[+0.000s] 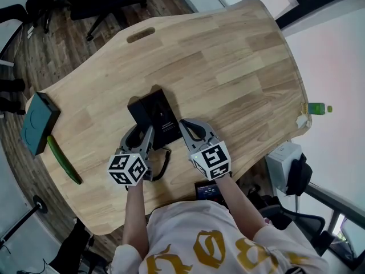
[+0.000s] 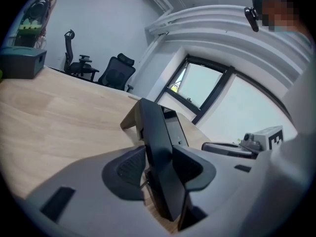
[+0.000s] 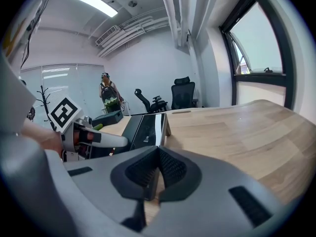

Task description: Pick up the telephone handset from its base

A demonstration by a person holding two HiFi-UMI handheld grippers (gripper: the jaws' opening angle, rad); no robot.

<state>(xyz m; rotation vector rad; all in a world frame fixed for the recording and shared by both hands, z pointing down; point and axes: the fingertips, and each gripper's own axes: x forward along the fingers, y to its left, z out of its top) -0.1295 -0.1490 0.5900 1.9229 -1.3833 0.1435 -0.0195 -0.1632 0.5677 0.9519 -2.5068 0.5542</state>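
Observation:
The black telephone base (image 1: 162,114) lies on the wooden table (image 1: 228,67), just in front of both grippers. In the left gripper view the black handset (image 2: 157,142) stands edge-on between the jaws of my left gripper (image 2: 159,168). The jaws are spread wide around it, and a sliver of table shows beside the left pad. From the head view, the left gripper (image 1: 144,130) is at the base's left edge. My right gripper (image 1: 194,131) sits at the base's right side, shut with its pads together and nothing between them (image 3: 158,169). It also sees the base (image 3: 145,127).
A teal box (image 1: 39,121) and a long green object (image 1: 63,160) lie at the table's left edge. The black coiled cord (image 1: 163,163) runs toward me. A green bottle (image 1: 316,108) sits past the right edge. Office chairs stand beyond the table, and a person (image 3: 108,90) stands far back.

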